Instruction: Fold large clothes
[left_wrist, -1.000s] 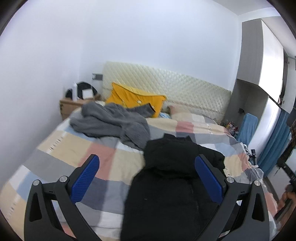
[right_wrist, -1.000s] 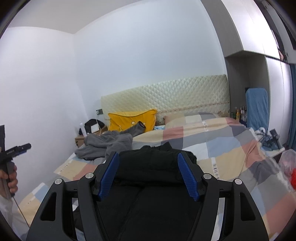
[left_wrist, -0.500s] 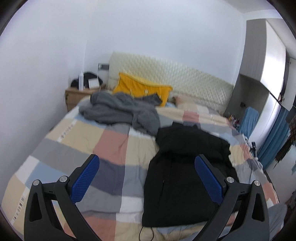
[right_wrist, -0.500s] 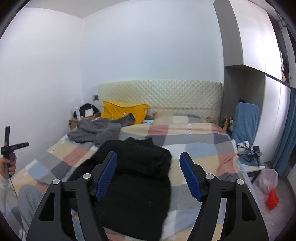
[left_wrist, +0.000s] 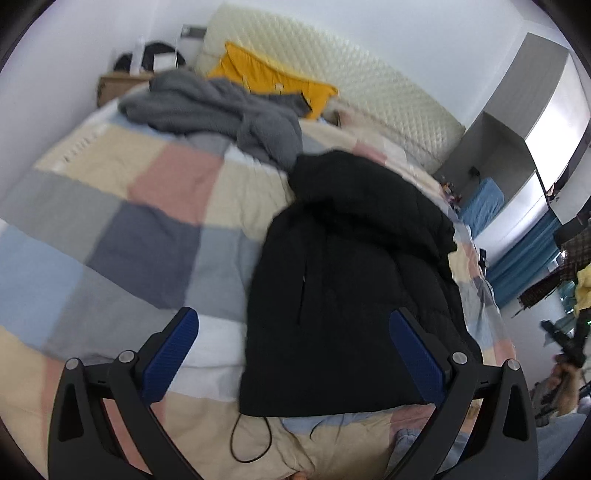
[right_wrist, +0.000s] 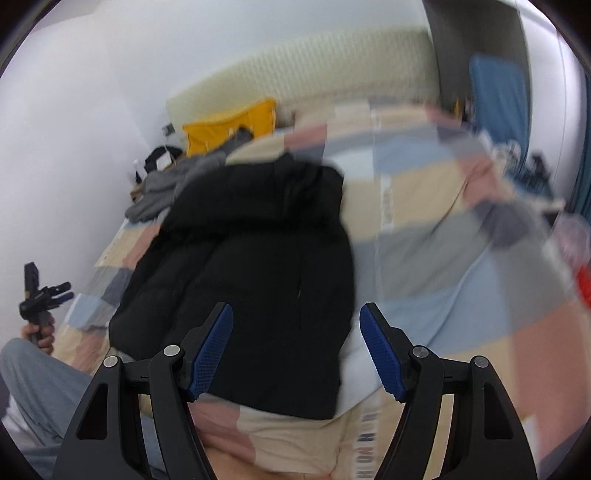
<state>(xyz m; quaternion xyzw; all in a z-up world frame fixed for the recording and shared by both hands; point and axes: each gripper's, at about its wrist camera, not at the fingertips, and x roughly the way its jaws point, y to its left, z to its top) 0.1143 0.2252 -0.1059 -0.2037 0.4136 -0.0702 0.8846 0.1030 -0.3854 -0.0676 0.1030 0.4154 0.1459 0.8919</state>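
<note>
Left wrist view: left gripper (left_wrist: 293, 349) spread wide, empty, above near hem of black coat (left_wrist: 354, 288), lying lengthwise on checked bed (left_wrist: 122, 206). Partly folded, it seems; more folds likely left. Grey garment (left_wrist: 221, 107) far, unfolded, by yellow pillow (left_wrist: 269, 79).

Right wrist view: right gripper (right_wrist: 295, 349) spread, nothing between, over coat's near right edge. Quilted headboard (right_wrist: 306, 70) far; white wall (right_wrist: 74, 110) left.

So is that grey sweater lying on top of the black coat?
No: the grey sweater lies bunched near the yellow pillow, and the black coat is spread closer to the foot of the bed.
</note>
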